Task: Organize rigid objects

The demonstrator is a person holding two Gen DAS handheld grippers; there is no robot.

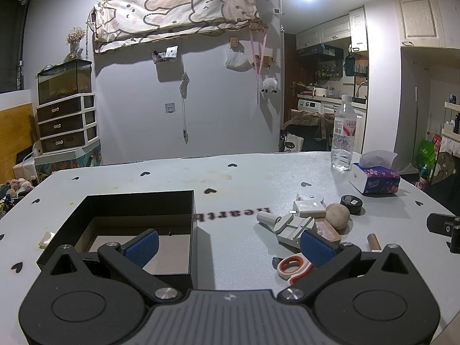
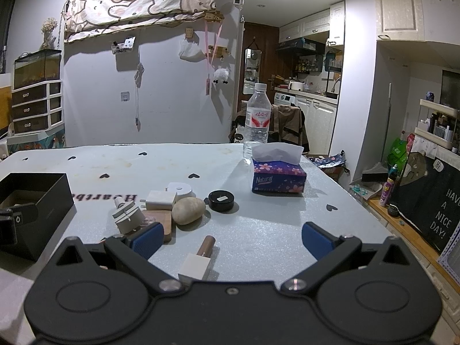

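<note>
An open black box point(image 1: 138, 204) sits on the grey table, also in the right wrist view point(image 2: 43, 192). My left gripper point(image 1: 228, 245) is open and empty, its left finger over the box, its right finger by orange-handled scissors point(image 1: 293, 266). A pile lies to the right: a grey tool point(image 1: 291, 227), a white charger point(image 2: 159, 199), a round stone point(image 2: 188, 210), a black round tin point(image 2: 220, 199), a wooden block point(image 2: 161, 220). My right gripper point(image 2: 230, 241) is open and empty above a brown-and-white tube point(image 2: 199, 257).
A water bottle point(image 2: 257, 118) and a purple tissue box point(image 2: 277, 176) stand at the table's far right. A small white piece point(image 1: 46, 238) lies left of the box. The table's right edge drops to a cluttered floor.
</note>
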